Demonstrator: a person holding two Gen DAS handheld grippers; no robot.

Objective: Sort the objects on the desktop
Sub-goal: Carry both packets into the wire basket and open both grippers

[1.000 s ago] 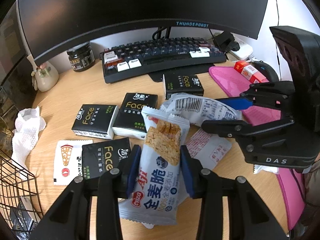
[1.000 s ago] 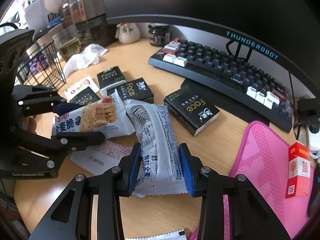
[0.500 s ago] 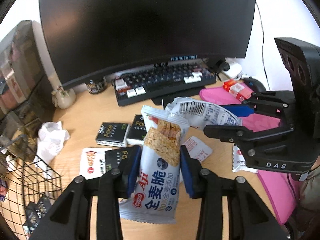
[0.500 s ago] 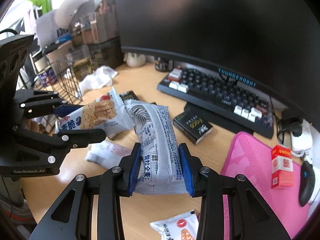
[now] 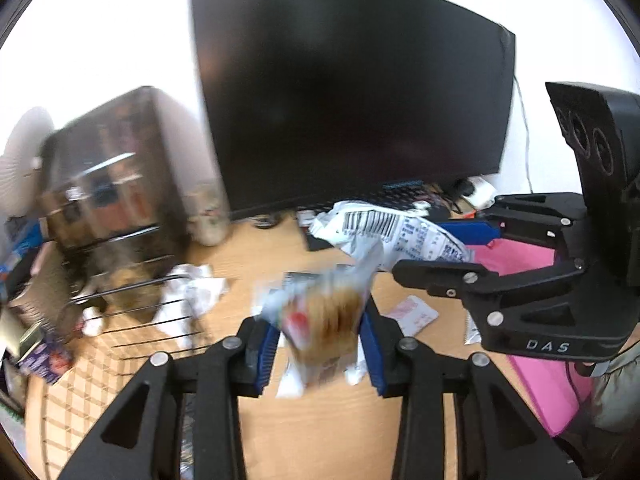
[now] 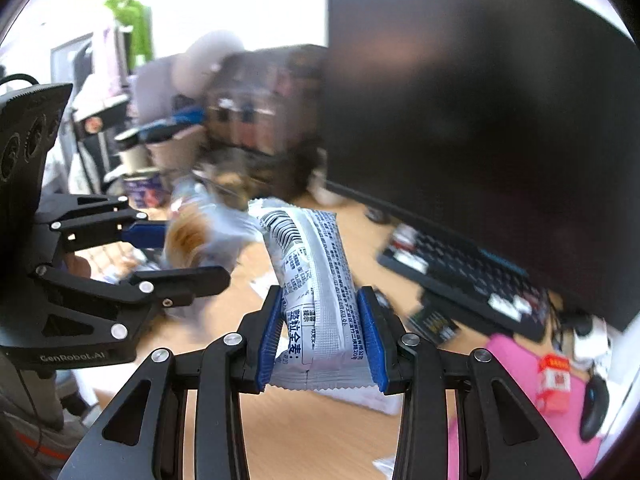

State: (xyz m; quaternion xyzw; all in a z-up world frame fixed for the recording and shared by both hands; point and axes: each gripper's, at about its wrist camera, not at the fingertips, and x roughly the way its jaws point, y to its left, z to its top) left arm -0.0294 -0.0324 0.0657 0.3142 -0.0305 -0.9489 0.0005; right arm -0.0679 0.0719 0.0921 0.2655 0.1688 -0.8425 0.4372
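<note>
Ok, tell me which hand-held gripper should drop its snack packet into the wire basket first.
Left, probably. The wire basket sits just left of the left hand-held gripper, which grips the biscuit packet. The right hand-held gripper, holding the barcode packet, would have to cross over it.

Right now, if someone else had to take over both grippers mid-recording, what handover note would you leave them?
Left gripper: shut on a cracker snack packet, held above the desk.
Right gripper: shut on a white barcode-printed snack packet, also in the air.
Wire basket sits at the desk's left edge.
Done: both packets picked up.
Left: drop both off, then sort the sachets and boxes lying on the desk.
</note>
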